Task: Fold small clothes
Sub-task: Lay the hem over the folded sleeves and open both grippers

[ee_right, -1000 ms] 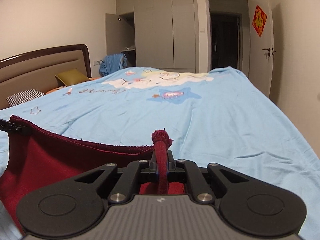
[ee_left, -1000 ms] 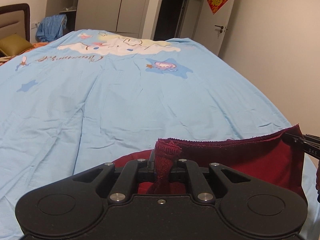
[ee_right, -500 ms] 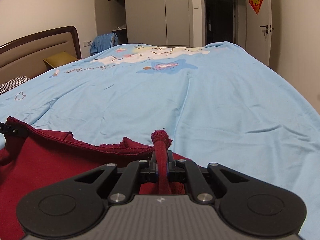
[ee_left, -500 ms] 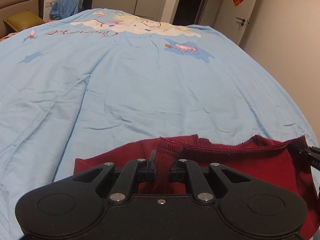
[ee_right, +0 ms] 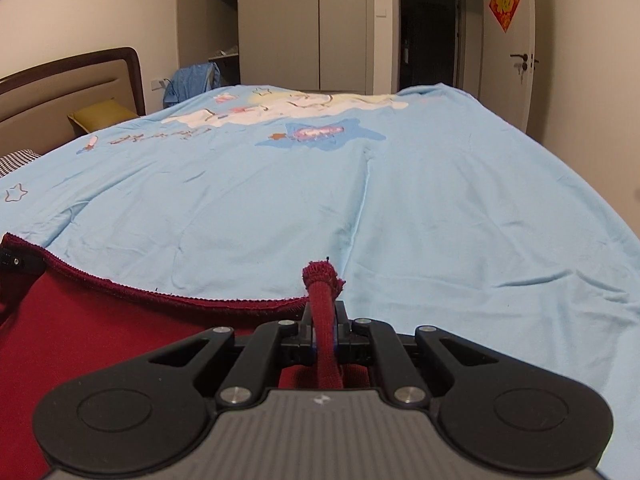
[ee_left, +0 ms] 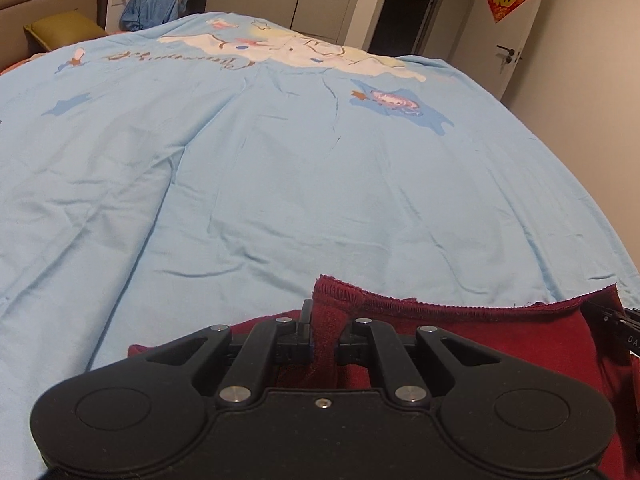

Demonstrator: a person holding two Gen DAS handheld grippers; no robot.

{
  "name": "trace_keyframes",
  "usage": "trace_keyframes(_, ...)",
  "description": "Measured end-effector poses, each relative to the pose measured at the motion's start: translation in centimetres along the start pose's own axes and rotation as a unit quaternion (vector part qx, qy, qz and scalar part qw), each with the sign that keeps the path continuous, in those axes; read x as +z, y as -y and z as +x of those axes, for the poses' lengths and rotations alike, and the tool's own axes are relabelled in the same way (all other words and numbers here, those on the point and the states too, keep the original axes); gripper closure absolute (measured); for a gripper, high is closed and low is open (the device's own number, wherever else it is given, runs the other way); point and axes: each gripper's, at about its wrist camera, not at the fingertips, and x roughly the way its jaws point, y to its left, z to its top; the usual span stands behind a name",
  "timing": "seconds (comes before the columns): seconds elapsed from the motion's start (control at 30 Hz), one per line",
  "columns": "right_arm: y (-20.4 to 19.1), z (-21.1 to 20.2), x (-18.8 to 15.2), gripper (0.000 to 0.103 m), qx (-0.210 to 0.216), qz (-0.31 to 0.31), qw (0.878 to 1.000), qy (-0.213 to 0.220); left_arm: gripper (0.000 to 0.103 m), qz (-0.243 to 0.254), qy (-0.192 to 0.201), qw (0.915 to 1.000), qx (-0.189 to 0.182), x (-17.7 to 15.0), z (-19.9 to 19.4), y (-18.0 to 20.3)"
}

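The dark red knit garment (ee_left: 480, 344) is lying at the near edge of the bed, its hemmed edge stretching as a taut line between the two tongs while the rest is spreading onto the light blue duvet cover (ee_left: 320, 200) below them. It is looking soft, limp and light: the cloth is bunching into a narrow rope wherever it is being pinched, and the free edge is sagging in a shallow curve in the right wrist view, so it is likely to follow the grippers readily and hold no shape by itself. The ribbed hem is looking thicker and slightly frayed, which is probably giving the pads something to bite on; the corners of that hem seem the sensible places to hold, since a pinch in mid-panel would only gather loose fabric.

The left gripper (ee_left: 325, 330) is pinching one corner, its jaws nearly closed on a wad of the hem that is poking up past the fingertips. The right gripper (ee_right: 325, 330) is doing the same at the other corner, jaws drawn almost together on a rolled strip of the garment (ee_right: 120, 352). Each gripper's tip is showing at the edge of the other's view.

Beyond, the duvet's cartoon print (ee_right: 288, 110) is spreading toward the headboard (ee_right: 72, 92), a mustard pillow (ee_right: 102, 116) and the wardrobe doors (ee_right: 304, 24).
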Motion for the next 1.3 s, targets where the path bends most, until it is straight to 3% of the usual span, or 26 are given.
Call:
trace_keyframes(0.2, -0.1, 0.9, -0.4, 0.095, -0.004, 0.002, 1.0, -0.014, 0.083, -0.016, -0.001, 0.9999, 0.002, -0.3, 0.8, -0.4)
trace_keyframes(0.27, 0.1, 0.9, -0.3, 0.093, -0.004, 0.005, 1.0, -0.016, 0.068, -0.021, 0.001, 0.9998, -0.007, -0.3, 0.6, -0.4)
trace_keyframes(0.33, 0.1, 0.8, -0.2, 0.086, -0.007, 0.008, 1.0, -0.016, 0.044, -0.026, 0.009, 0.9994, -0.018, -0.3, 0.1, -0.4)
trace_keyframes(0.37, 0.0, 0.7, -0.1, 0.079, -0.01, 0.007, 1.0, -0.016, 0.034, -0.028, 0.017, 0.9994, -0.014, -0.4, -0.3, -0.3)
trace_keyframes(0.4, 0.0, 0.5, -0.1, 0.063, -0.014, 0.005, 1.0, -0.014, 0.013, -0.028, 0.029, 0.9992, 0.001, -0.5, -0.8, -0.1)
trace_keyframes(0.43, -0.1, 0.3, -0.1, 0.051, -0.019, 0.003, 1.0, -0.011, 0.001, -0.027, 0.046, 0.9984, 0.021, -0.7, -1.3, 0.0)
trace_keyframes(0.47, -0.1, 0.1, -0.2, 0.035, -0.025, 0.002, 1.0, -0.006, 0.001, -0.025, 0.066, 0.9967, 0.039, -0.9, -2.0, 0.1)
trace_keyframes(0.5, 0.0, -0.2, -0.3, 0.027, -0.032, 0.002, 0.999, -0.001, 0.001, -0.023, 0.08, 0.9954, 0.048, -1.0, -2.5, 0.1)
trace_keyframes(0.77, -0.9, -2.9, -1.6, 0.0, -0.097, -0.03, 0.994, 0.049, 0.001, 0.02, 0.144, 0.987, 0.069, -2.8, -4.8, 1.1)
trace_keyframes(0.93, -3.3, -2.7, -2.7, 0.0, -0.124, -0.094, 0.985, 0.072, 0.001, 0.063, 0.158, 0.9818, 0.084, -3.6, -3.4, 2.6)
trace_keyframes(1.03, -3.7, -1.6, -3.1, 0.0, -0.159, -0.107, 0.979, 0.075, 0.001, 0.057, 0.147, 0.9808, 0.115, -3.7, -2.1, 2.4)
trace_keyframes(1.17, -2.4, -0.1, -3.7, 0.0, -0.213, -0.079, 0.971, 0.068, 0.001, -0.017, 0.123, 0.9831, 0.135, -3.7, -0.8, -0.4)
trace_keyframes(1.3, -1.1, 1.1, -4.2, 0.0, -0.209, -0.046, 0.975, 0.051, 0.001, -0.099, 0.099, 0.9846, 0.105, -4.1, 0.4, -3.7)
